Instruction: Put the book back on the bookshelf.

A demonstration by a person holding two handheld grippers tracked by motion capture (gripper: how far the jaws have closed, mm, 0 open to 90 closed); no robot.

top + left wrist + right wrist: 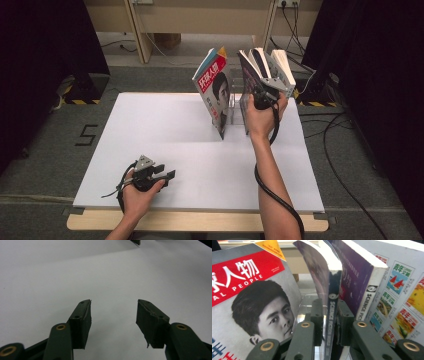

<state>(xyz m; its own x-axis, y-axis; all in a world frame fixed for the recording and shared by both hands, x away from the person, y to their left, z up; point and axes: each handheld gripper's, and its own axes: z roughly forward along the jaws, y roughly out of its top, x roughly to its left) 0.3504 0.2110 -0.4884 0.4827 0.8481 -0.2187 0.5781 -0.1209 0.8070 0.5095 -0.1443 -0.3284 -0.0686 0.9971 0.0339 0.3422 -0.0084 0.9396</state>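
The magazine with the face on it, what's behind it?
Behind the magazine stands a clear rack with more books in it. The rack's lower part is hidden by the cover.

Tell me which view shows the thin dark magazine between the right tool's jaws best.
The right gripper view: the thin dark magazine stands close up, spine on, between that tool's jaws. The high view shows it small, partly behind the hand. The left gripper view faces bare table.

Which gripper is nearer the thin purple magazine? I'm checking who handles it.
Right. The right gripper has its fingers on either side of the thin purple magazine; the left gripper rests far off at the table's near edge.
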